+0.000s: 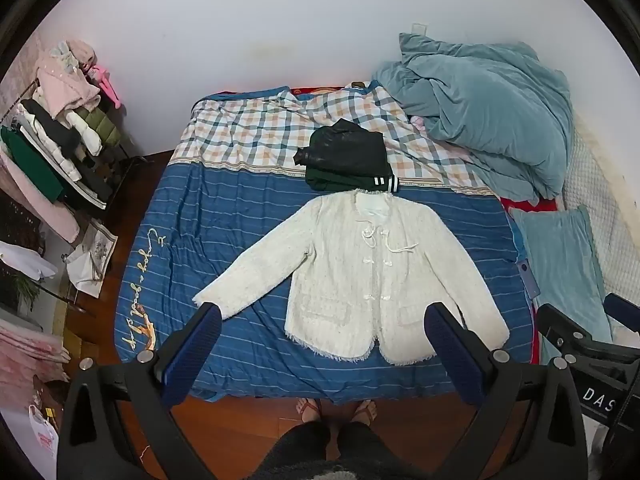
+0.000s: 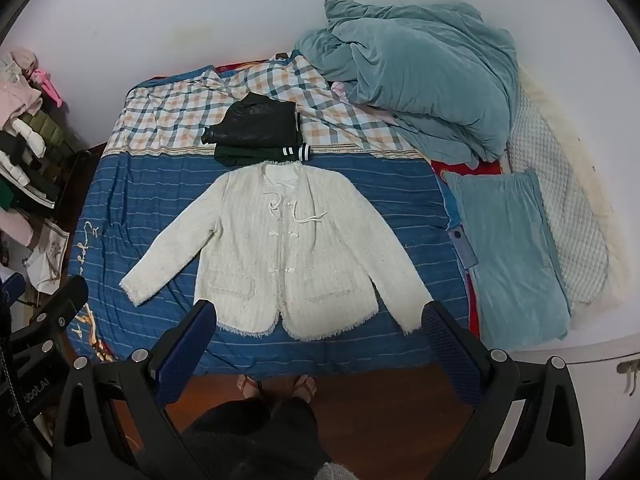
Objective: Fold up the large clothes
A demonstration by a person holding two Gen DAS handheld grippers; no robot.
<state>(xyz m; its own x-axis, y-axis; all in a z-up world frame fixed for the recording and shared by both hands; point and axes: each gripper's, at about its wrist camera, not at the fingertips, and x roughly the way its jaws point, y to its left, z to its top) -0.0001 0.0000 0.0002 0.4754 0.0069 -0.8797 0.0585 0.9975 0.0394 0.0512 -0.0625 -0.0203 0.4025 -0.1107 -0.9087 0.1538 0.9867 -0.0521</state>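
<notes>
Left wrist view. Left gripper [image 1: 324, 318] fingers [image 1: 200, 344] spread wide apart, nothing between the pads, held above the near edge of the bed [image 1: 208, 216]. White jacket [image 1: 360, 276] lies flat, front up and buttoned, on the blue striped sheet in the middle of the bed, hem toward the near edge, collar toward the far edge. One sleeve is spread out toward the bed's left edge; the other lies along the jacket's right side. Just beyond the collar sits a stack of dark folded clothes [image 1: 348, 160], black on top, dark green with a white-striped cuff beneath; its near edge touches or just overlaps the collar. Teal duvet [image 1: 488, 108] heaped at the far right corner; teal pillow [image 1: 560, 264] along the right edge. Clothes rack [image 1: 60, 140] stands off the bed's left edge. Person's sandalled feet [image 1: 308, 410] on the wooden floor at the near edge. Part of the other gripper shows at the right border.

Right wrist view. Right gripper [image 2: 320, 316] fingers [image 2: 444, 340] likewise fully apart and empty, above the near edge. Jacket [image 2: 280, 248] in the same position, both hem corners close to the fingertips in the frame, not touched. Dark stack [image 2: 256, 132] beyond the collar, duvet [image 2: 420, 76] at the far right corner, pillow [image 2: 508, 248] on the right edge.
</notes>
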